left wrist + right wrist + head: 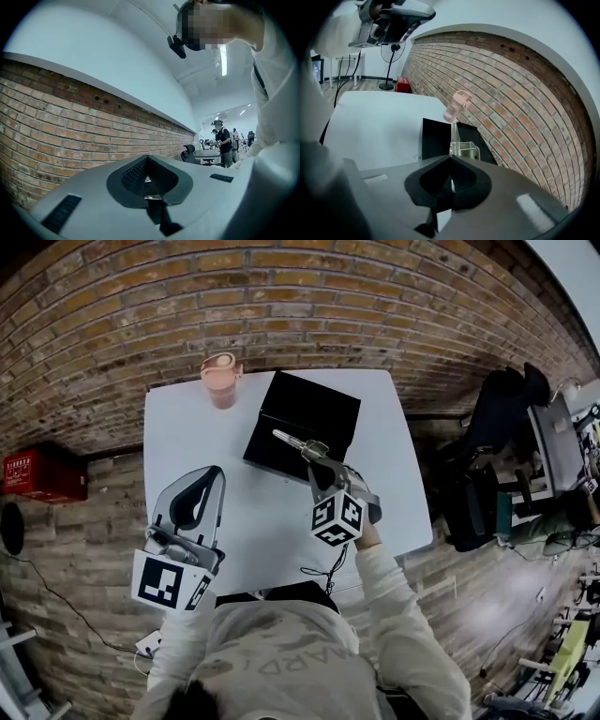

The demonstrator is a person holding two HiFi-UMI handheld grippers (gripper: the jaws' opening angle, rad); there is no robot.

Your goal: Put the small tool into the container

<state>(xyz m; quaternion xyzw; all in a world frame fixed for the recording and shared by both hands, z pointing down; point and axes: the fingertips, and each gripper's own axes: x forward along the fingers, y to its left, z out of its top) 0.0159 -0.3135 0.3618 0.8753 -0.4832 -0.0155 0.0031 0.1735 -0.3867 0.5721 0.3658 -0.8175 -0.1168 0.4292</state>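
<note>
A flat black container [314,409] lies on the white table [187,437], toward its far side. My right gripper [320,465] is shut on a small silvery metal tool [296,442]. The tool sticks forward over the container's near part. In the right gripper view, the tool [458,145] rises from the closed jaws of the right gripper [451,163], with the container [433,139] just beyond. My left gripper [213,476] hovers over the table's near left, apart from the container, shut with nothing in it. The left gripper [147,160] points up at a brick wall in its own view.
A pink lidded cup [222,378] stands at the table's far edge, left of the container; it shows as the cup [457,106] behind the tool. A red box [42,472] sits by the wall at left. Office chairs and desks [502,456] fill the right.
</note>
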